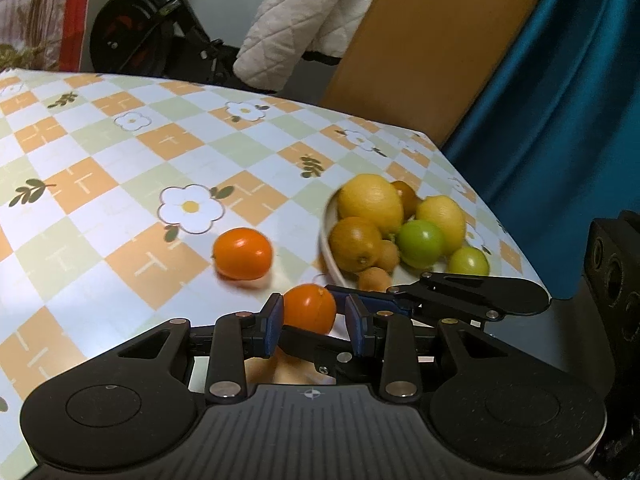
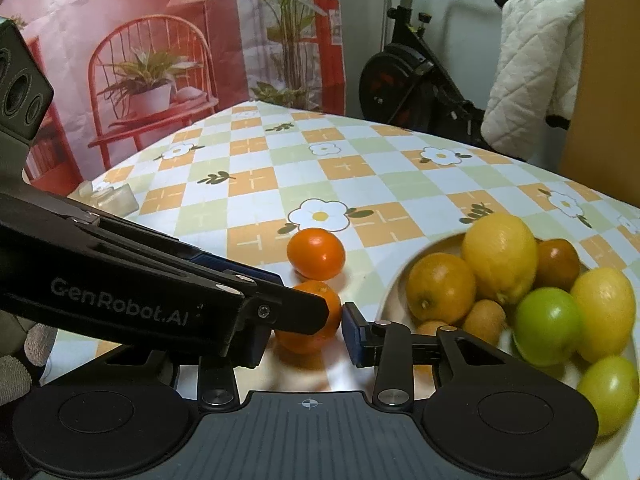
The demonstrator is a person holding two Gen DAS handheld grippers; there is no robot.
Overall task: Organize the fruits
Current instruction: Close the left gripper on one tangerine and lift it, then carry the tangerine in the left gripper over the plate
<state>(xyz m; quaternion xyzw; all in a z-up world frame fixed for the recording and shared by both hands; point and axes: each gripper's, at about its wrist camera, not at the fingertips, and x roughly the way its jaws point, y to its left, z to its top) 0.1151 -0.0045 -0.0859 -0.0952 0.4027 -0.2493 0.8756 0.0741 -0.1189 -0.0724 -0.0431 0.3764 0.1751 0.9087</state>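
A small orange (image 1: 310,308) sits between the blue pads of my left gripper (image 1: 316,322), which is shut on it just above the checked tablecloth. My right gripper (image 2: 306,338) is shut on the same orange (image 2: 320,334) from the other side. Its right pad touches the fruit, and its left finger is hidden behind the left gripper's fingers (image 2: 296,312). A second orange (image 1: 242,254) (image 2: 316,254) lies loose on the cloth just beyond. To the right stands a white bowl (image 1: 326,240) (image 2: 390,292) holding lemons (image 1: 370,202), green fruits (image 1: 422,242) and small brownish ones.
The table's right edge (image 1: 520,256) runs close behind the bowl, with a blue curtain (image 1: 560,120) and a brown board (image 1: 420,40) beyond. An exercise bike (image 2: 404,80) and a white quilted cloth (image 2: 532,72) stand past the far edge. A small pale object (image 2: 108,198) sits at the left edge.
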